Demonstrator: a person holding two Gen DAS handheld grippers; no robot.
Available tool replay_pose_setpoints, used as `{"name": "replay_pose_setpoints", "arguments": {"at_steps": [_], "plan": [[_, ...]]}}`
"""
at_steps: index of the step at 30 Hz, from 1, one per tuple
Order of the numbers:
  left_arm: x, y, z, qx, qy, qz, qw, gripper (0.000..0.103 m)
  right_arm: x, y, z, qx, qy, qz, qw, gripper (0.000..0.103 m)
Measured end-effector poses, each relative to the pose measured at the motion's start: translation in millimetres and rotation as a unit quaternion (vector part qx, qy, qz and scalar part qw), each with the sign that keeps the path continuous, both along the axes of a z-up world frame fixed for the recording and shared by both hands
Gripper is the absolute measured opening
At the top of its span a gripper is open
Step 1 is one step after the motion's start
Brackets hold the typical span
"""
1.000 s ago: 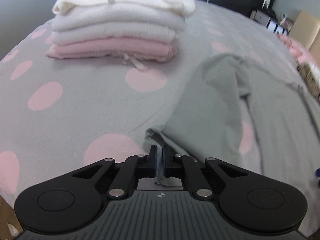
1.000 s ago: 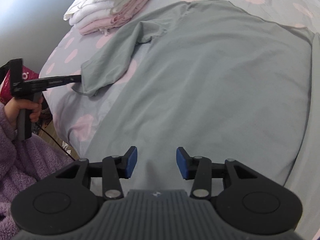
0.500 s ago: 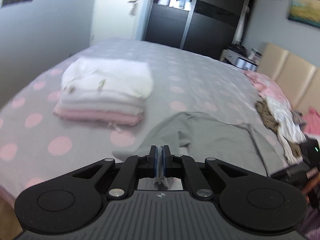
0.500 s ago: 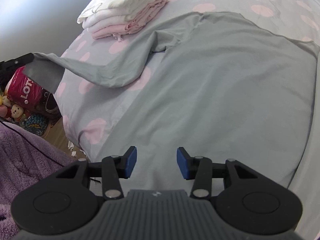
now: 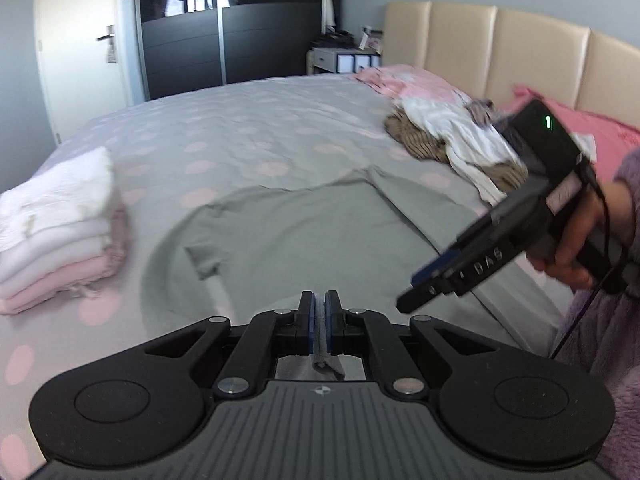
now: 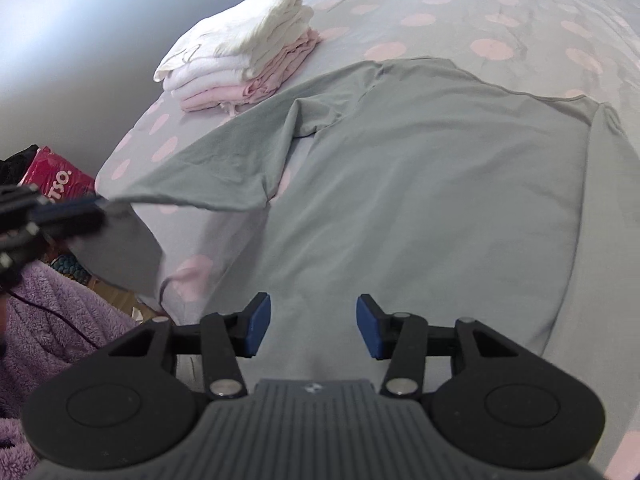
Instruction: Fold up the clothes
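Note:
A grey long-sleeved shirt point(image 6: 420, 184) lies spread on the dotted bed, also seen in the left wrist view as the grey shirt point(image 5: 312, 236). My left gripper point(image 5: 319, 320) is shut on the end of its sleeve, a strip of grey cloth pinched between the blue pads. In the right wrist view the left gripper point(image 6: 86, 210) holds that sleeve point(image 6: 224, 176) lifted and stretched out past the bed's left edge. My right gripper point(image 6: 312, 328) hovers open over the shirt's lower body, nothing between its fingers; the right gripper point(image 5: 424, 284) shows at the right in the left wrist view.
A stack of folded white and pink clothes point(image 6: 244, 52) sits on the bed beyond the sleeve. A heap of unfolded clothes point(image 5: 452, 140) lies near the beige headboard point(image 5: 500, 52). A red bag point(image 6: 56, 176) stands on the floor by the bed's left edge. A purple fleecy sleeve point(image 6: 52, 320) is close.
My left gripper lifted and swung the sleeve end off the bed, pulling the sleeve taut. My right gripper rose slightly and stayed open.

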State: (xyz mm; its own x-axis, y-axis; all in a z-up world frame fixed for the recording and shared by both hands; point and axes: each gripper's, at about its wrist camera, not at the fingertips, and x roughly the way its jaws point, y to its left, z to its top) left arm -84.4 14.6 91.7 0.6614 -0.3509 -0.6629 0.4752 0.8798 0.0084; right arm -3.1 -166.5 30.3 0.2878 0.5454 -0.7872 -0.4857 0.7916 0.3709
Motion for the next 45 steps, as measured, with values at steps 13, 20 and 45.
{"name": "replay_pose_setpoints", "arguments": {"at_steps": [13, 20, 45], "plan": [[0.1, -33.6, -76.9, 0.017, 0.082, -0.028, 0.9961, 0.028, -0.4, -18.7, -8.0, -0.025, -0.003, -0.024, 0.999, 0.051], [-14.7, 19.2, -47.3, -0.032, 0.033, 0.086, 0.9952, 0.049, 2.0, -19.7, -12.6, -0.024, 0.003, -0.025, 0.999, 0.051], [32.7, -4.0, -56.9, -0.061, 0.055, -0.012, 0.9966, 0.002, 11.0, -10.7, -11.0, -0.029, -0.003, -0.020, 0.999, 0.051]]}}
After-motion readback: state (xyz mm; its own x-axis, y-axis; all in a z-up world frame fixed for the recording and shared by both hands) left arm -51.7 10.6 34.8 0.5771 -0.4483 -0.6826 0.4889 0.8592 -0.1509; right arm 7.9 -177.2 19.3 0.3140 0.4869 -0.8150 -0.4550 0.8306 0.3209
